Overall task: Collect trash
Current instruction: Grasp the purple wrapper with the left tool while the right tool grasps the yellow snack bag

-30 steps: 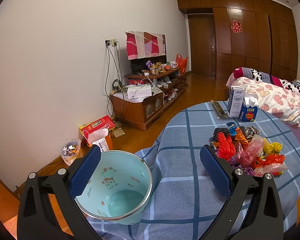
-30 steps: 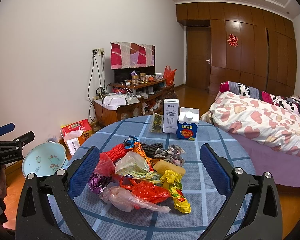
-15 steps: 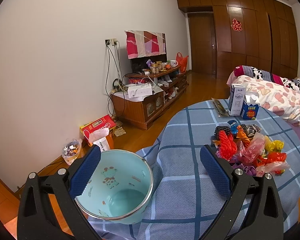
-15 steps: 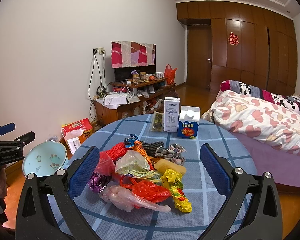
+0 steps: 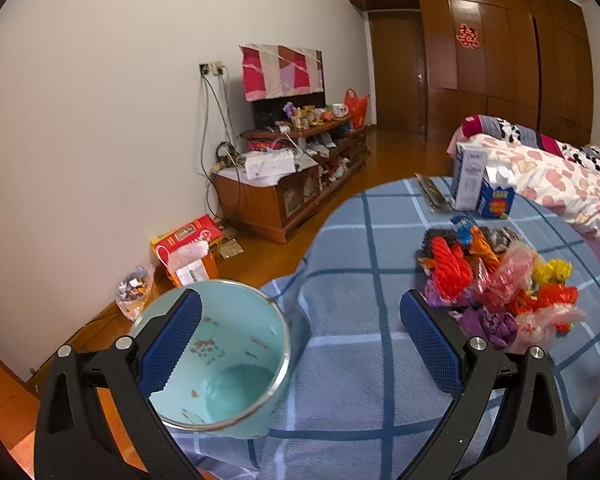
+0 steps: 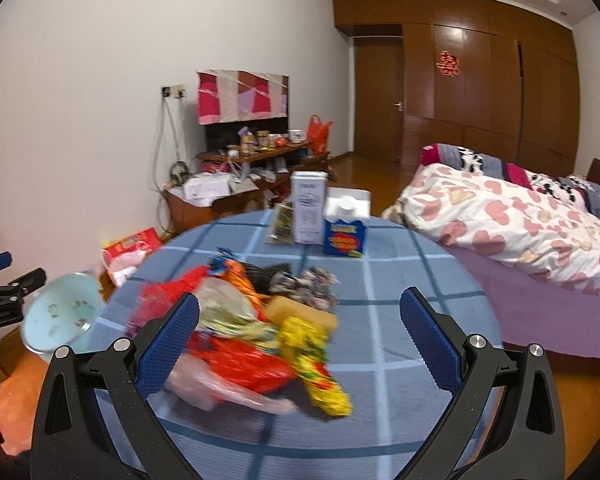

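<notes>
Count: one turquoise bucket [image 5: 236, 364]; one heap of bags and wrappers [image 6: 252, 320], pieces too tangled to count; two cartons [image 6: 309, 208] upright; one flat packet [image 6: 281, 226].

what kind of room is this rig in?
Most likely a lived-in home bedroom: a bed with a heart-print quilt, a wooden wardrobe wall, and a cluttered TV cabinet beside the cloth-covered round table.

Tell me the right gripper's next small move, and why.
Probably ease the right gripper down onto the trash pile and close on one wrapper: its jaws are open and empty above the pile, and the empty basin waits at the table's left edge.
</notes>
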### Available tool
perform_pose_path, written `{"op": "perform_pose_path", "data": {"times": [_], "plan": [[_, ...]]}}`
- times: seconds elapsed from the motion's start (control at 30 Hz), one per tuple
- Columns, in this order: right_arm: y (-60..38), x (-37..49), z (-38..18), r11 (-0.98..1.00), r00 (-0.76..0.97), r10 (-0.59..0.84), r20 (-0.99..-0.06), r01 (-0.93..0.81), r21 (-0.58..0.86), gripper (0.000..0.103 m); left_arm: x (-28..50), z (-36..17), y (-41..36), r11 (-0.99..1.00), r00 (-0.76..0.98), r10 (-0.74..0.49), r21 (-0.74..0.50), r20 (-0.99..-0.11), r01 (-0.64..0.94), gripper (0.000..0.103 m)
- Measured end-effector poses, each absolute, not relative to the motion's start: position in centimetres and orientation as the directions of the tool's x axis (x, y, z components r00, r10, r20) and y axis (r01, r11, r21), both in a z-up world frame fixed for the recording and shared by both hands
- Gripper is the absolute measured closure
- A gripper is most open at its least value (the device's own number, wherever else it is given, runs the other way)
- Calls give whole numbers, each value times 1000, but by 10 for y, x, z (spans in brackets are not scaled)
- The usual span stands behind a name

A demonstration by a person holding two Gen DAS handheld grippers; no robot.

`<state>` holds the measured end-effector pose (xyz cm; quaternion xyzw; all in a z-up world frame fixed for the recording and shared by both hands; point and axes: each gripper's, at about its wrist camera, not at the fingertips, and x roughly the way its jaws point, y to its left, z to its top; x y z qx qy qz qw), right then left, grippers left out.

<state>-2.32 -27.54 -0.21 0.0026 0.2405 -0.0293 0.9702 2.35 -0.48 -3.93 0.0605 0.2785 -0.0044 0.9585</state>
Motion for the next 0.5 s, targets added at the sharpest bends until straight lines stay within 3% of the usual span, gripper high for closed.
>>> {"op": "perform_pose_path", "data": {"times": [0.27, 0.5], "plan": [[-314, -30, -52, 990, 829, -136, -543, 134, -44, 5, 19, -67, -52, 984, 818, -73, 90, -570, 151, 6], [-319, -24, -76, 993, 814, -114, -570, 110, -41, 5, 25, -87, -91, 975, 790, -131, 65, -599, 211, 6]]}}
